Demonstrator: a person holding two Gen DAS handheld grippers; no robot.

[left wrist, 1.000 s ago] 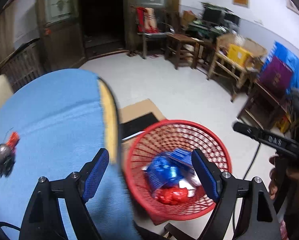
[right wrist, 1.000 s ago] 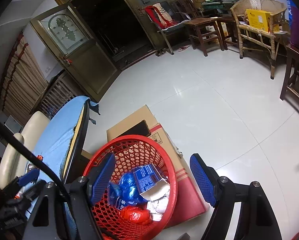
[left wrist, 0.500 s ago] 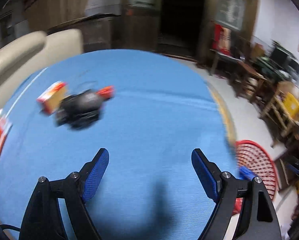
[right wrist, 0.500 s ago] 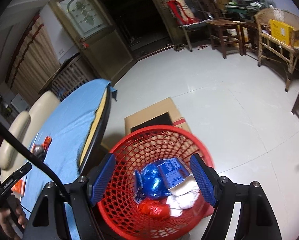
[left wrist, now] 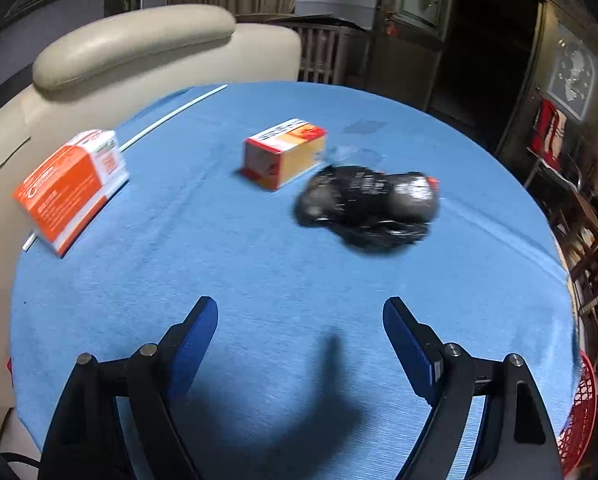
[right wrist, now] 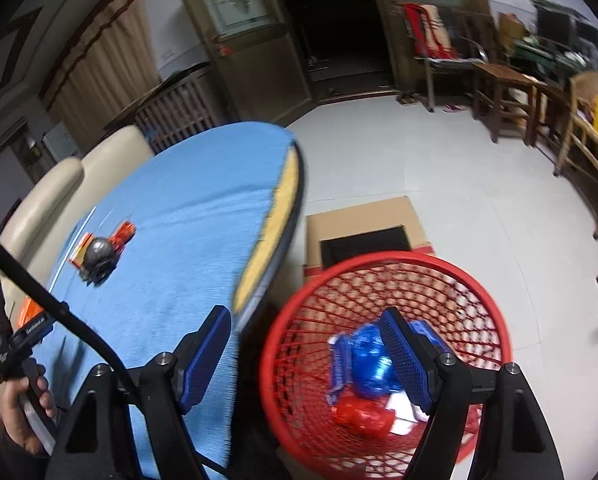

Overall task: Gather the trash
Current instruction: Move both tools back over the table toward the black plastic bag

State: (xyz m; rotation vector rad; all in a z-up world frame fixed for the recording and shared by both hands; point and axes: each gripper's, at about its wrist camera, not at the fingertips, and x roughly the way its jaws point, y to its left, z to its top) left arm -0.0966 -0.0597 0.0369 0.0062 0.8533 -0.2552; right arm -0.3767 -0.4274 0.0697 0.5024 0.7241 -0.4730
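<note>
Left wrist view showed the left gripper [left wrist: 299, 320] spread wide and empty above the round blue-clothed table [left wrist: 259, 280]; the crumpled black plastic wrapper [left wrist: 367, 206] lay ahead, best approached squarely before pinching. The right gripper [right wrist: 305, 332] hung unclenched over the red mesh basket [right wrist: 379, 280].

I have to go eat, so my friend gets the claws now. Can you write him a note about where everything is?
Left claw: open, empty, over the blue table.
Right claw: open, empty, above the red basket's near edge.
On the table: a black bag bundle, a small orange box just behind it, a bigger orange box at the left, and a thin white stick near the far edge.
Done: blue and red wrappers already lie in the basket, which stands on the floor beside the table.
Left: pick up the bundle, boxes and stick, drop them in the basket.
</note>
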